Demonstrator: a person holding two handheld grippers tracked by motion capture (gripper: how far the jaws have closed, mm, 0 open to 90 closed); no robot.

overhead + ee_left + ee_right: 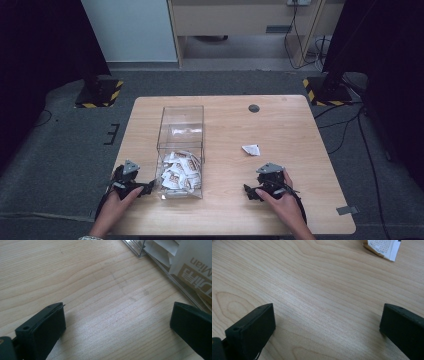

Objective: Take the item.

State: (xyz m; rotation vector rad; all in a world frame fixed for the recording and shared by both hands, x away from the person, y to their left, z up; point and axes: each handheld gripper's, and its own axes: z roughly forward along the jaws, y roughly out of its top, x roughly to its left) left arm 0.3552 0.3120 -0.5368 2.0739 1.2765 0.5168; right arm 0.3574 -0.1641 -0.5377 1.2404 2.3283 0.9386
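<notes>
High view. A wooden tabletop (280,130) carries a clear plastic box (181,150), open at the top, whose near end holds a heap of white-and-brown sachets (179,171); the printing on them is too small to read here. A single loose sachet (251,149) lies on the bare wood well to the right of the box. The left tool (148,188) rests on the tabletop just beside the box's near left corner, held by the left hand (114,206), whose forearm is cut off by the bottom edge. The right tool (248,191) rests near the front edge, held by the right hand (286,204), with the loose sachet beyond it and apart from it. Both tools are dark and small; their jaws cannot be made out from this height. A dark round disc (254,108) sits near the far edge.

Left gripper view. The left tool (117,320) stands wide open over bare wood, nothing between its jaws. The clear plastic box (160,262) crosses the upper right corner, cut off by the frame; sachets (197,272) inside show partial lettering, and the right jaw lies just beside the box wall.

Right gripper view. The right tool (327,318) is likewise spread wide and empty. The loose sachet (383,247) lies at the top right, partly cut off, well beyond the jaws.
</notes>
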